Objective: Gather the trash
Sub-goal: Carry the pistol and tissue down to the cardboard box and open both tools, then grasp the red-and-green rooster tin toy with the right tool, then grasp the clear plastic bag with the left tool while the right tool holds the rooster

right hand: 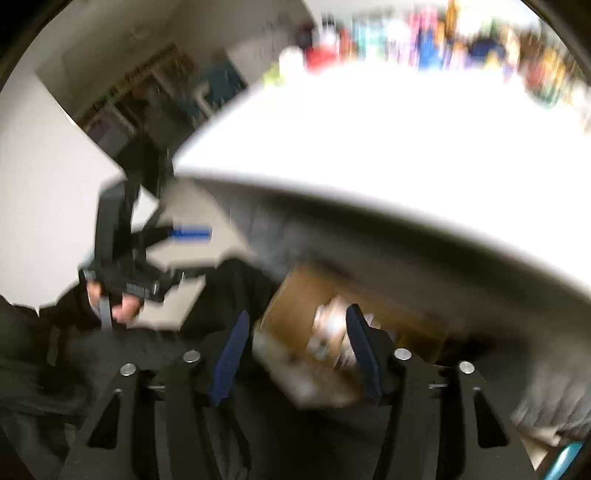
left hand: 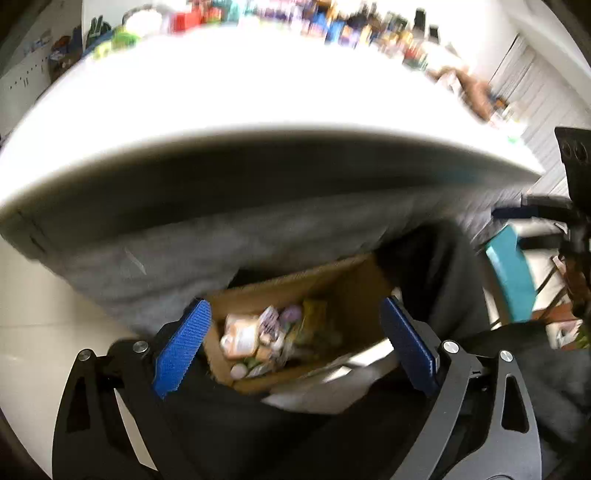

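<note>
A brown cardboard box (left hand: 343, 291) sits below the table edge, holding several wrappers and small bottles of trash (left hand: 266, 336). My left gripper (left hand: 295, 339) is open and empty, held above the box with its blue pads either side of it. In the right wrist view the same box (right hand: 291, 310) shows blurred, with trash (right hand: 328, 328) inside. My right gripper (right hand: 295, 350) is open and empty just above the box. The left gripper (right hand: 184, 236) also appears there at the left, held in a hand.
A white table (left hand: 240, 103) fills the upper view, with its front edge overhanging the box. Many colourful items (left hand: 332, 18) line its far side. A grey cloth (left hand: 184, 251) hangs under the table. A teal chair (left hand: 513, 273) stands at the right.
</note>
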Action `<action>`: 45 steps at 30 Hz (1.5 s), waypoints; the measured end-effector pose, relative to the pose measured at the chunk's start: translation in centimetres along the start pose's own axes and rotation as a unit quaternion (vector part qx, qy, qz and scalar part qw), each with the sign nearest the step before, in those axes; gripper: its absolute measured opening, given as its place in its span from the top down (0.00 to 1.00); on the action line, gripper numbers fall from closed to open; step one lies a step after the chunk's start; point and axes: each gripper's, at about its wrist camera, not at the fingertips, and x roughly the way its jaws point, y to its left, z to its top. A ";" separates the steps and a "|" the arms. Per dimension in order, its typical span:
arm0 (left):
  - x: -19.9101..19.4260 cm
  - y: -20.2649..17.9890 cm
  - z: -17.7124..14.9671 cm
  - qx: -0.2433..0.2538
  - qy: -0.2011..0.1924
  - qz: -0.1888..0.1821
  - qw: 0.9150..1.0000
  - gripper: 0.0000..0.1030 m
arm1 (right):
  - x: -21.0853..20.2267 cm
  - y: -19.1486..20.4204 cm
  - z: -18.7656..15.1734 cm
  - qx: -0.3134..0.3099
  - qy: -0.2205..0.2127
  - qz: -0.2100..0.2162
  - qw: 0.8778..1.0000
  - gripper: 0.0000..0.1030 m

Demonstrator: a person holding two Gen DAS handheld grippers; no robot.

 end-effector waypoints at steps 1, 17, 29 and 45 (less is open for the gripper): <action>-1.2 -0.2 1.0 -0.001 -0.019 -0.007 1.000 0.12 | -2.0 -0.5 1.5 -0.004 -0.035 -0.020 0.999 0.42; -2.1 -1.5 11.2 -0.023 -0.096 -0.032 0.995 0.12 | -0.4 -21.8 19.8 0.101 -0.079 -0.253 0.959 0.36; 2.0 -4.0 17.1 0.000 -0.091 -0.064 0.994 0.12 | -2.7 -17.0 17.9 0.086 -0.141 -0.153 0.974 0.62; 17.0 -19.5 35.1 0.175 -0.044 -0.036 0.983 0.12 | -15.9 -17.9 6.3 0.151 -0.257 -0.218 0.929 0.70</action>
